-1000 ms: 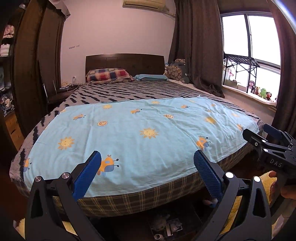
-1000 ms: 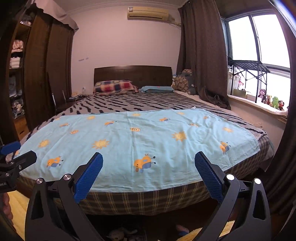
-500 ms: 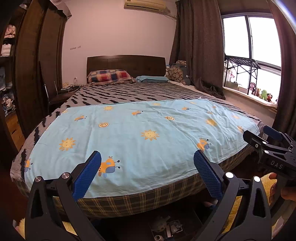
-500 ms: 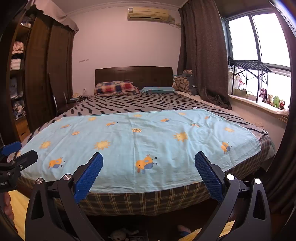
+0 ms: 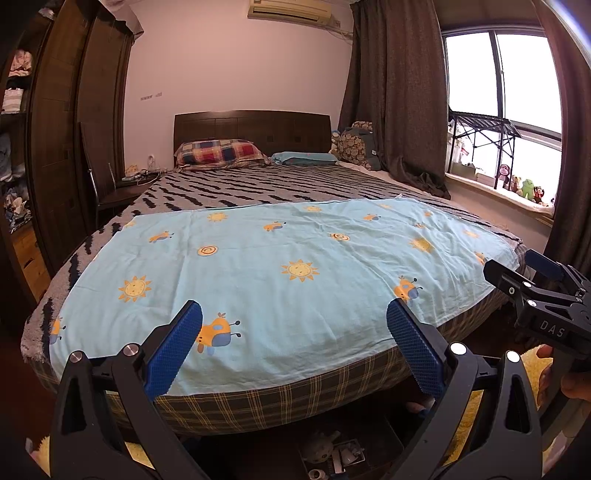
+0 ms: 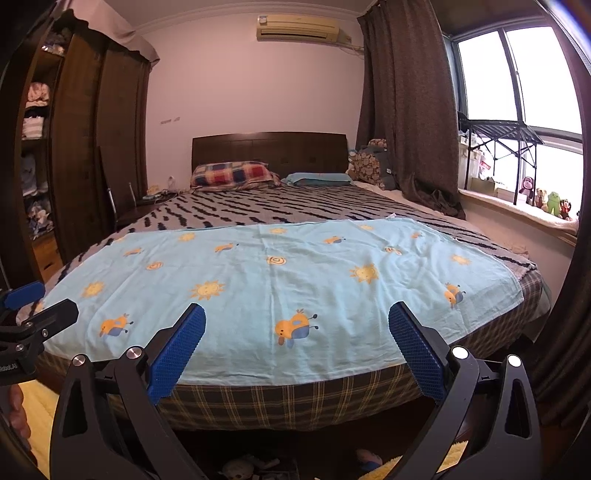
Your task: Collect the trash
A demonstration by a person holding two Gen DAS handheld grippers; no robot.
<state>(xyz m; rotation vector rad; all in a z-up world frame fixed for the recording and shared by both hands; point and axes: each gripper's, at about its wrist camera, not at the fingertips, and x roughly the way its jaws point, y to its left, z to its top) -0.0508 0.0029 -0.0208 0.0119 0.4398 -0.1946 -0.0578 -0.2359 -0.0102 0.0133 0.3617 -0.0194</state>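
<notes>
left wrist: both grippers gape above bed (image 5: 295,280), perhaps clutter (image 5: 332,454) beneath.

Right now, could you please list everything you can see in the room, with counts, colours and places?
bed: 1, dark wood headboard, plaid base, centre
sheet: 1, light blue with suns, over foot of bed
blanket: 1, grey with black zigzags, under sheet
pillows: 2, plaid and blue, at headboard
curtain: 1, brown, right of bed
air conditioner: 1, cream, high on wall
wardrobe: 1, dark wood, left
soft toys: several, mixed colours, windowsill
clutter: small items, too dim to identify, floor under bed
left gripper: 1, black with blue pads, open
right gripper: 1, black with blue pads, open
</notes>
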